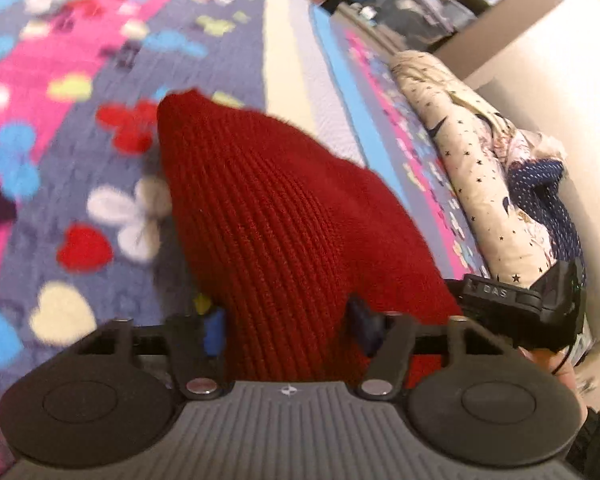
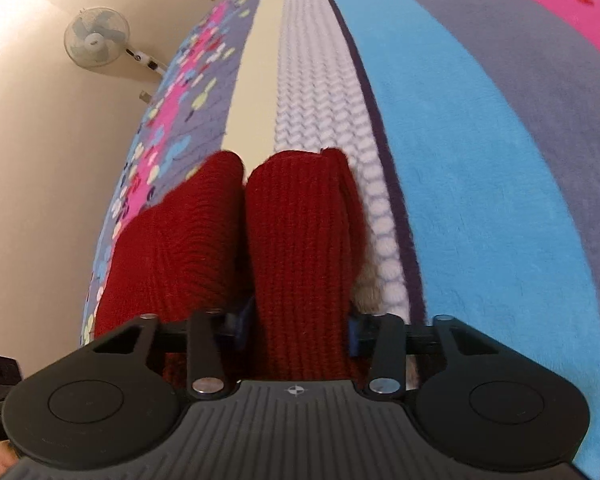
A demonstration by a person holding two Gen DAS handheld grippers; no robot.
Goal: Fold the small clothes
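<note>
A dark red ribbed knit garment (image 1: 260, 200) lies on a bed covered by a colourful blanket (image 1: 60, 80). In the left wrist view my left gripper (image 1: 288, 320) has its blue pads (image 1: 214, 328) against both sides of a bunched fold of it. In the right wrist view the red garment (image 2: 300, 220) shows as two rolled parts side by side. My right gripper (image 2: 300, 332) is closed round the right-hand part, and the left-hand part (image 2: 172, 240) lies free beside it. The fingertips are buried in the cloth.
A pile of cream star-print and navy dotted clothes (image 1: 480, 168) lies on the bed's right edge by a wall. A black device (image 1: 520, 300) held in a hand sits just right of the garment. A white knit strip (image 2: 320, 80) runs along the bed. A fan (image 2: 96, 38) hangs on the wall.
</note>
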